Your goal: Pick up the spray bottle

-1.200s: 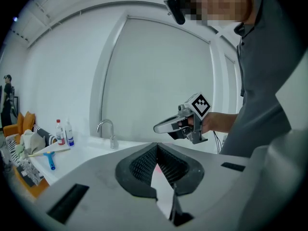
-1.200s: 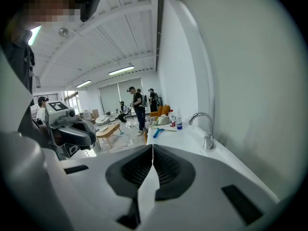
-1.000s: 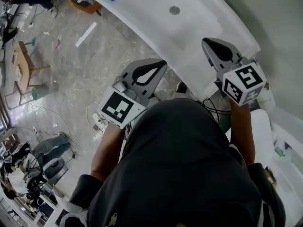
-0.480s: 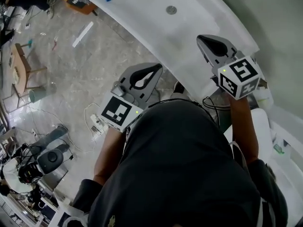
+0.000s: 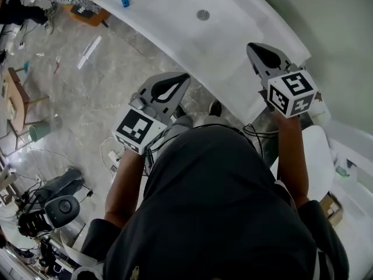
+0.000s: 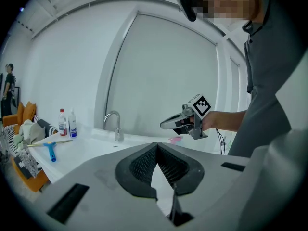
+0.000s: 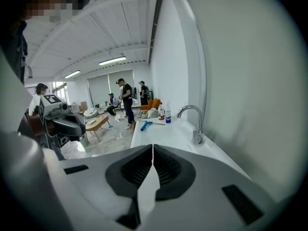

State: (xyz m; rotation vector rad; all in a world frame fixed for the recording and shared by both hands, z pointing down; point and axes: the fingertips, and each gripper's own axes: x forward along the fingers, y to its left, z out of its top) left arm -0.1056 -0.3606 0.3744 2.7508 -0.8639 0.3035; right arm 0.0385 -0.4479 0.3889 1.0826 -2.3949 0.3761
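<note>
Two small bottles stand at the far end of the white counter [image 6: 91,148]: a red-capped one [image 6: 62,122] and a white one with a blue label [image 6: 72,123], which looks like the spray bottle [image 7: 167,114]. My left gripper [image 5: 182,77] is shut and empty, held over the floor in front of the counter. My right gripper [image 5: 252,47] is shut and empty too, hovering over the counter's near end. Both are far from the bottles. The left gripper view shows the right gripper [image 6: 163,125], and the right gripper view shows the left gripper [image 7: 79,124].
A curved faucet [image 7: 192,121] and sink drain [image 5: 203,14] sit midway along the counter [image 5: 233,57]. A blue brush [image 6: 50,150] lies near the bottles, beside folded cloths [image 6: 29,131]. Several people [image 7: 126,100], tables and cables fill the room beyond. A wall [image 7: 240,81] runs along my right.
Both grippers have sunk a little, and the left one has drifted left in the head view. The jaws stay shut on both.
</note>
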